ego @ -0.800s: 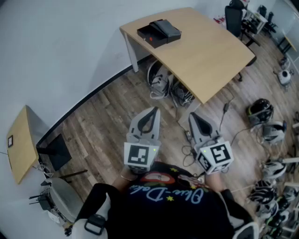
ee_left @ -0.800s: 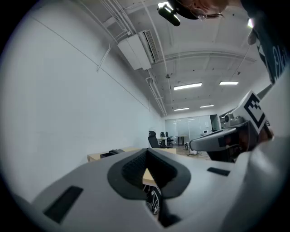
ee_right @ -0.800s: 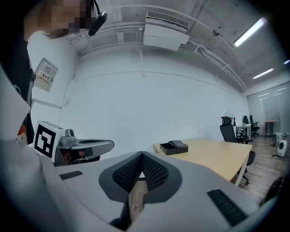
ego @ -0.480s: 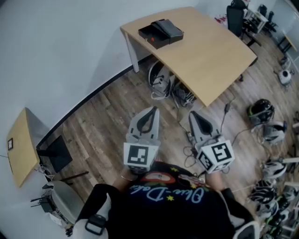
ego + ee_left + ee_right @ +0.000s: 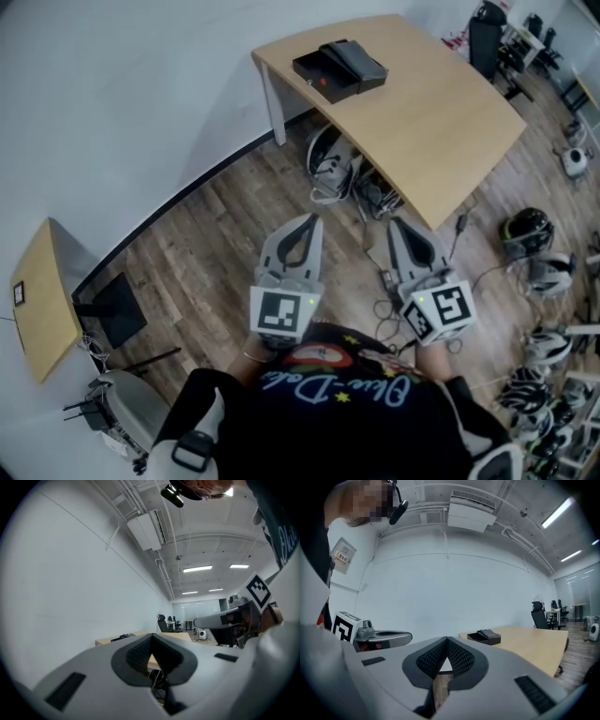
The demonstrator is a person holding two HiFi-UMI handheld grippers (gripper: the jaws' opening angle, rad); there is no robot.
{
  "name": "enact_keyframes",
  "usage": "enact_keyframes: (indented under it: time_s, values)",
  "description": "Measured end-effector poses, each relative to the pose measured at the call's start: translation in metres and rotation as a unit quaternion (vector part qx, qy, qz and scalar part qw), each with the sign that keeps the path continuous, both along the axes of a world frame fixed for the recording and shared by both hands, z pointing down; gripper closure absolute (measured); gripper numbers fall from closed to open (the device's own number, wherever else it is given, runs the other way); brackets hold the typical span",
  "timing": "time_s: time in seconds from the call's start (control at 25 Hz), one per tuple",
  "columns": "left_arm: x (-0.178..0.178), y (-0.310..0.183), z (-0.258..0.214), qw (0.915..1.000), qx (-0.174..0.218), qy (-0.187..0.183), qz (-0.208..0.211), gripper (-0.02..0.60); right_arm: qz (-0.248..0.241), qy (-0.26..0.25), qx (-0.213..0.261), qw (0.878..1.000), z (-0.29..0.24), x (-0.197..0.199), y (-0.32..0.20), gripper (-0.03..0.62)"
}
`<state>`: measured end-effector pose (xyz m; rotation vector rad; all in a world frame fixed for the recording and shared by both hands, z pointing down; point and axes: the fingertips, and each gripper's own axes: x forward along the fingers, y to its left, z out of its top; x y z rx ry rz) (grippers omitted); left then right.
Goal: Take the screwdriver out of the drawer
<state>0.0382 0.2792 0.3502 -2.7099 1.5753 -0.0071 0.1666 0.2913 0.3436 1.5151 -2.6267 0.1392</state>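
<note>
A black drawer box [image 5: 339,68] with a small red spot on its near side sits at the far end of a light wooden table [image 5: 441,122]. No screwdriver shows in any view. My left gripper [image 5: 308,219] and right gripper [image 5: 397,223] are held side by side close to the person's body, over the wooden floor and well short of the table. Both are shut with nothing between the jaws. The right gripper view looks past its shut jaws [image 5: 446,640] at the box [image 5: 483,637] on the table. The left gripper [image 5: 151,635] points level toward the table's end.
Helmets and headsets [image 5: 525,230] with cables lie on the floor at the right, and more gear [image 5: 333,169] is under the table. A small wooden side table [image 5: 37,300] and a stool [image 5: 127,403] stand at the left by the white wall. An office chair [image 5: 487,28] stands at the far right.
The table and box have slid slightly down and right in the head view. Both grippers stay shut in front of the body; the right one has drifted a little right.
</note>
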Motion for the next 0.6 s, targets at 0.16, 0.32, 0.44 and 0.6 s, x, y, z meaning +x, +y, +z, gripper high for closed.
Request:
enact_keyframes:
  time_s: [0.16, 0.32, 0.44, 0.6]
  values:
    - [-0.026, -0.019, 0.003, 0.9999, 0.001, -0.010, 0.000, 0.581, 0.007, 0.001, 0.003, 1.000, -0.001, -0.018, -0.022, 0.594]
    - [-0.047, -0.031, 0.006, 1.0000, -0.005, 0.004, -0.006, 0.581, 0.004, 0.001, 0.001, 1.000, 0.000, -0.040, -0.036, 0.594]
    - [-0.056, -0.036, 0.012, 0.9999, -0.014, 0.005, -0.002, 0.581, 0.000, 0.005, -0.002, 1.000, 0.003, -0.052, -0.039, 0.594]
    - [-0.064, -0.046, 0.019, 0.9994, -0.026, 0.020, -0.008, 0.581, 0.001, 0.012, -0.013, 1.000, 0.010, -0.055, -0.051, 0.594]
